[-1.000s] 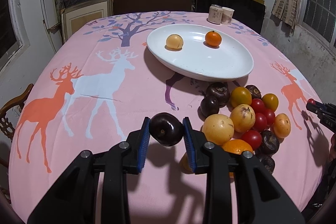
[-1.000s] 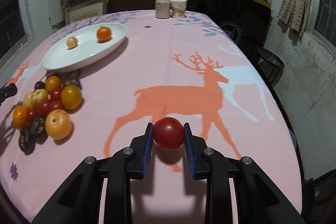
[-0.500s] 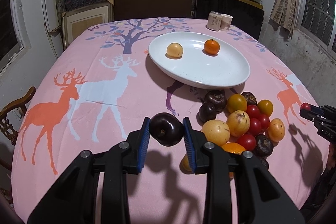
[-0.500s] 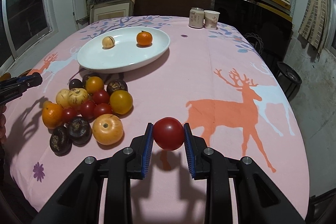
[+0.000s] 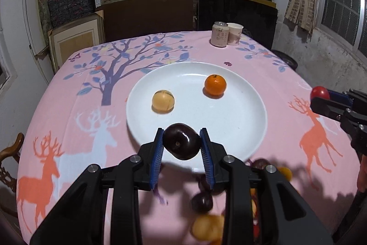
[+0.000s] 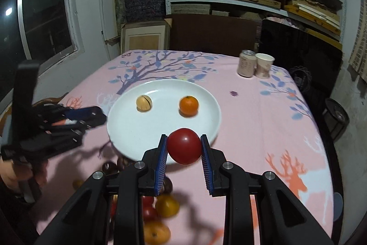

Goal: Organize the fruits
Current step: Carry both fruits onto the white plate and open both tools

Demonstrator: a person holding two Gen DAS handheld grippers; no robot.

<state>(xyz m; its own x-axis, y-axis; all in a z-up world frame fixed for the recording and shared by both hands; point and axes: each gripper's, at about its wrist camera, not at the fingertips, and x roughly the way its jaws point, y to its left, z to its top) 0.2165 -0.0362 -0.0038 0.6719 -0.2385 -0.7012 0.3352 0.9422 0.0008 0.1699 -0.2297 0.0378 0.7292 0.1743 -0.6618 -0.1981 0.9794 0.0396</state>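
My left gripper is shut on a dark purple fruit, held over the near rim of the white plate. On the plate lie a pale yellow fruit and an orange. My right gripper is shut on a red tomato above the plate's near edge. In the left wrist view the right gripper shows at the right with the tomato. The left gripper shows at the left of the right wrist view. The fruit pile lies blurred beneath the fingers.
A can and a paper cup stand at the far side of the pink deer-print tablecloth. Shelves of boxes and a dark chair back rise behind the table. A wooden chair arm sits at the left edge.
Both grippers have moved forward and up from the fruit pile toward the plate, each still holding its fruit. The pile has dropped under the fingers in both views.
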